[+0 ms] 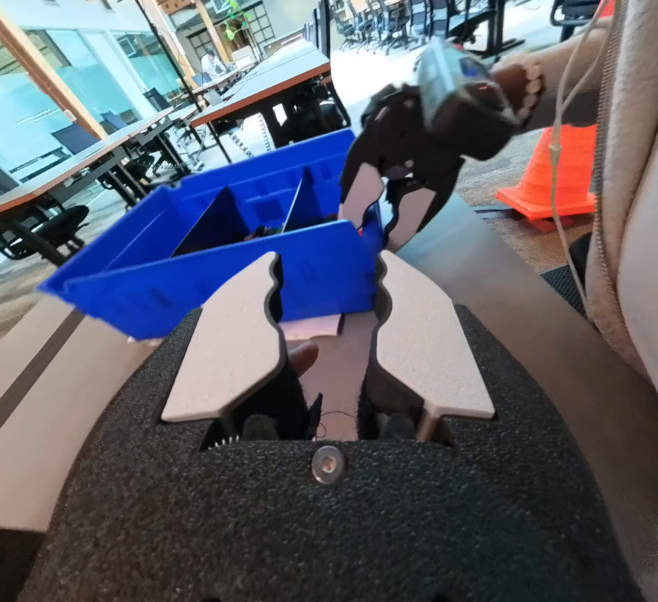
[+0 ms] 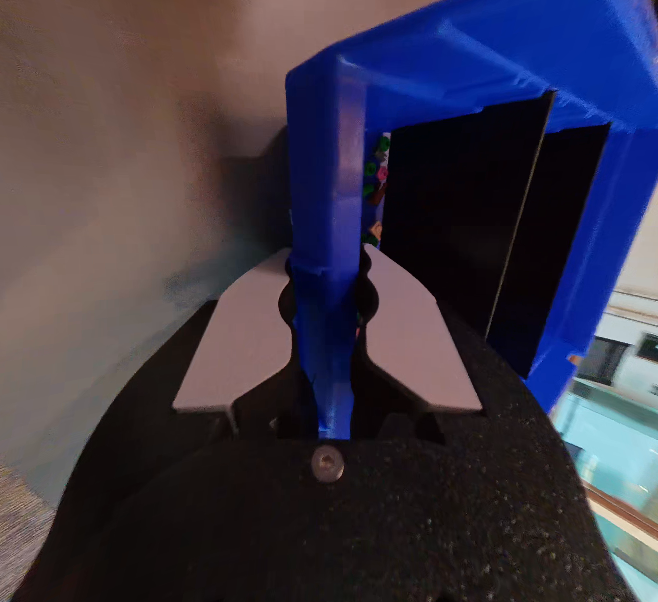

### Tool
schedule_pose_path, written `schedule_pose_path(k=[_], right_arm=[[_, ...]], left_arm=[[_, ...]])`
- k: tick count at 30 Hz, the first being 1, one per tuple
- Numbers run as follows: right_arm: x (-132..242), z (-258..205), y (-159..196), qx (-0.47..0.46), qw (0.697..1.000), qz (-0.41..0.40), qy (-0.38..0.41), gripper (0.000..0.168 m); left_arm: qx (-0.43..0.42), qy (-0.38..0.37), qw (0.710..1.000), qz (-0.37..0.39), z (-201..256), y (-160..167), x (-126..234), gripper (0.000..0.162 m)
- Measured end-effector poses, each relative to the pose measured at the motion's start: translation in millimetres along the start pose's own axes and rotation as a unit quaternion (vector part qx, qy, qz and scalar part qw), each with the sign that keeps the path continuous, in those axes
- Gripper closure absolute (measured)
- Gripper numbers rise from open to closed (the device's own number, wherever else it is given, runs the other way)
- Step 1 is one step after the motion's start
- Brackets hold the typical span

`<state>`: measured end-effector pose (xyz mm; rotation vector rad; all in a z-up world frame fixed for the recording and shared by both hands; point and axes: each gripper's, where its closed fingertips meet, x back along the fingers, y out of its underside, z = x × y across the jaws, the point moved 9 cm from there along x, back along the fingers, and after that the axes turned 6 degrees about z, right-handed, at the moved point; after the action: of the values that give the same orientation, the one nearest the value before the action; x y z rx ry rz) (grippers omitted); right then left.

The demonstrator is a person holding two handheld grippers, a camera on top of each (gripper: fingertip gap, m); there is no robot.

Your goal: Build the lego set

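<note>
Your right gripper (image 2: 325, 300) was clamped on the side wall of the glossy blue plastic bin (image 1: 228, 271), tilted over the smooth tan table (image 1: 516, 300). Small lego pieces (image 2: 374, 186) sat behind its black dividers. Your left gripper (image 1: 329, 285) sat at 6 o'clock, pale fingers apart, holding nothing.

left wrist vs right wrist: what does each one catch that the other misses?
Left wrist only: the open left gripper holding nothing, the whole right gripper from outside, an orange cone, office desks.
Right wrist only: a close look at the right gripper's pads clamped on the bin wall, and a clearer view of the small coloured pieces beside a black divider.
Both: the blue bin, tilted, and the table.
</note>
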<state>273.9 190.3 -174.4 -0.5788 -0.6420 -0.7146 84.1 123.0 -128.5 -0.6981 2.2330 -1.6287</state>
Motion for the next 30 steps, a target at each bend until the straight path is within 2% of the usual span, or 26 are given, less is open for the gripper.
schedule_pose_path(k=[8, 10, 13, 16, 22, 30], right_arm=[[3.8, -22.4, -6.0, 0.055, 0.990, -0.025, 0.126, 0.137], [4.7, -24.7, -6.6, 0.095, 0.987, -0.029, 0.127, 0.137], [4.4, -19.4, -5.5, 0.069, 0.992, -0.024, 0.105, 0.135], [5.0, -21.8, -1.4, 0.078, 0.989, 0.004, 0.128, 0.133], [4.6, -36.2, -1.1, 0.128, 0.972, 0.006, 0.196, 0.138], [4.5, -25.4, -2.0, 0.133, 0.982, 0.015, 0.136, 0.135]], left_arm=[[0.021, -0.020, 1.000, -0.007, 2.5, 9.7, 13.8, 0.114], [0.015, -0.014, 1.000, -0.004, 6.7, 6.1, 14.9, 0.114], [0.011, -0.014, 1.000, -0.003, 7.8, 3.5, 13.7, 0.114], [0.006, -0.021, 1.000, -0.005, 10.9, 2.3, 20.0, 0.114], [0.017, -0.034, 0.999, 0.000, 13.4, 3.9, 26.0, 0.115], [0.019, -0.033, 0.999, 0.005, 14.7, 4.2, 27.6, 0.115]])
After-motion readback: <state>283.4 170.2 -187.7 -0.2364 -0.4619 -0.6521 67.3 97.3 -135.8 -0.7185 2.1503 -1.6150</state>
